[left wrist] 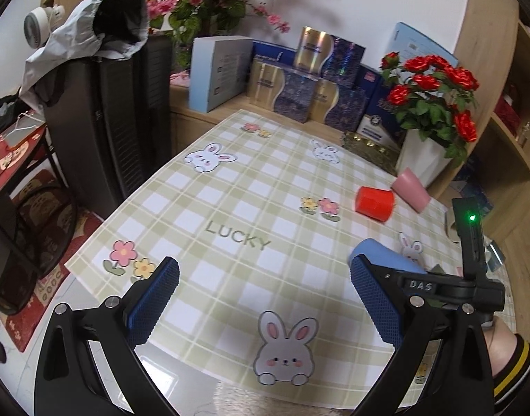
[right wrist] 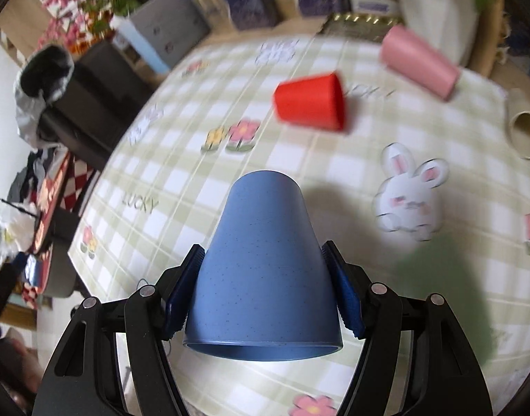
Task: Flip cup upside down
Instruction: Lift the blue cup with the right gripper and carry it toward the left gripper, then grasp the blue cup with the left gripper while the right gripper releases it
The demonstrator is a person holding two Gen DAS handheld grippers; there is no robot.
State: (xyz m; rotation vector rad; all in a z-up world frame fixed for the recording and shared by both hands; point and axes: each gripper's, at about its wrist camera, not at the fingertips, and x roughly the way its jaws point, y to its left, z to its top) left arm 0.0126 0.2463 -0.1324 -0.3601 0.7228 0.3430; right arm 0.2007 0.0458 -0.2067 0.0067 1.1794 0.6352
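A blue cup [right wrist: 261, 277] is clamped between the blue pads of my right gripper [right wrist: 263, 251], which is shut on its sides. The cup hangs above the checked mat [right wrist: 334, 180] with its mouth toward the camera and its base pointing away. In the left wrist view the same blue cup [left wrist: 386, 256] peeks out behind my left gripper's right finger. My left gripper [left wrist: 265, 298] stands open over the mat with nothing between its fingers. A red cup [left wrist: 374, 204] [right wrist: 310, 102] lies on its side farther back.
A pink cup [right wrist: 421, 60] and a beige cup [right wrist: 524, 128] lie on their sides at the far right. A white vase of red roses [left wrist: 424, 159] and stacked boxes [left wrist: 299, 79] line the back. A dark appliance [left wrist: 109, 121] stands off the table's left edge.
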